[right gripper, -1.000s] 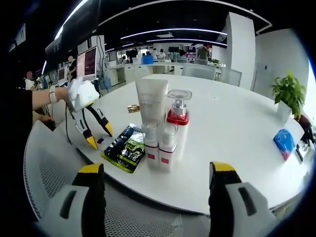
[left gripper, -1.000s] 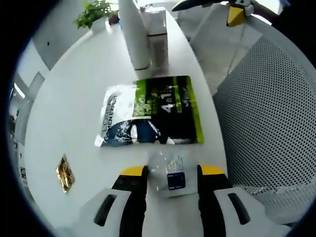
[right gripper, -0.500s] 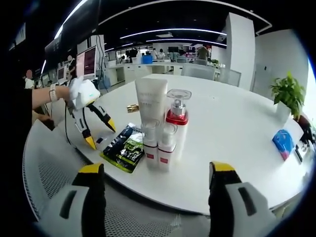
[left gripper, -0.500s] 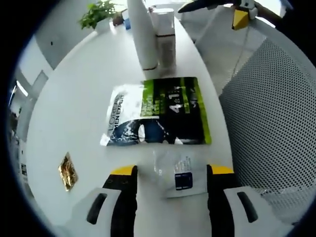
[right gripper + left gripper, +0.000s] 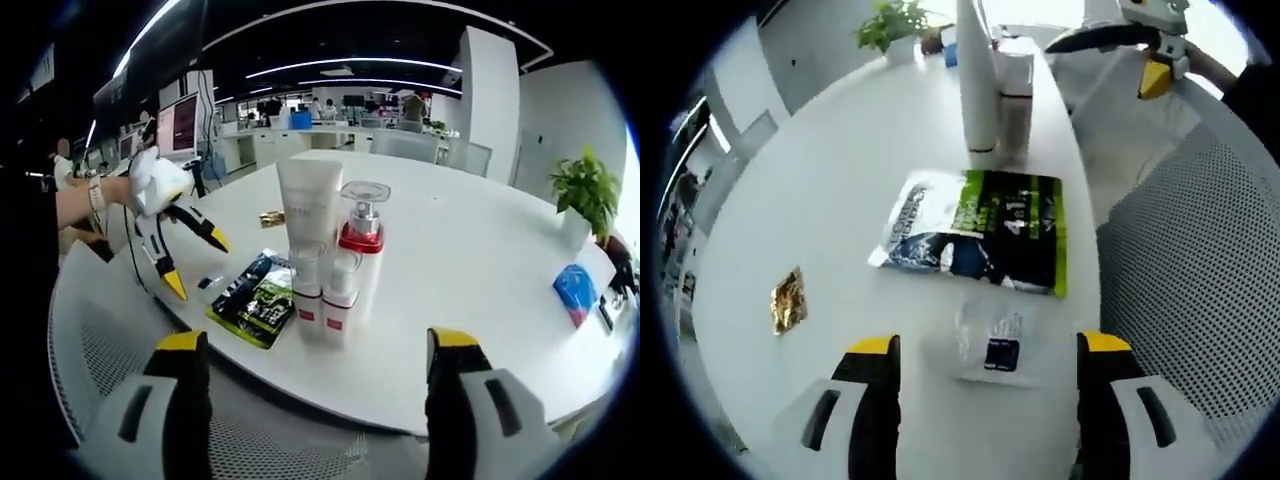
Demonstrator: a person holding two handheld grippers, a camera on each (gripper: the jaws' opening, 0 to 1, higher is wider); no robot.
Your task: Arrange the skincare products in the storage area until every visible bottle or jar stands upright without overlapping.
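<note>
A tall white tube (image 5: pixel 308 205), a pump bottle with a red collar (image 5: pixel 360 240) and two small bottles (image 5: pixel 305 285) stand upright in a tight group near the table's edge. The tube (image 5: pixel 977 80) also shows far ahead in the left gripper view. A green and black sachet pack (image 5: pixel 980 230) lies flat before them. A small clear sachet (image 5: pixel 990 335) lies on the table between my left gripper's (image 5: pixel 990 345) open jaws, untouched. In the right gripper view the left gripper (image 5: pixel 197 265) hangs over that sachet (image 5: pixel 210 283). My right gripper (image 5: pixel 317 345) is open and empty, short of the bottles.
A gold foil packet (image 5: pixel 787 298) lies to the left on the white table (image 5: pixel 840 180). A mesh chair (image 5: pixel 1200 260) sits by the table's edge. A potted plant (image 5: pixel 585 185) and a blue item (image 5: pixel 577 290) are at the far side.
My left gripper's jaws have spread wider and drawn up and back from the small clear sachet, which stays flat on the table. The right gripper has held still.
</note>
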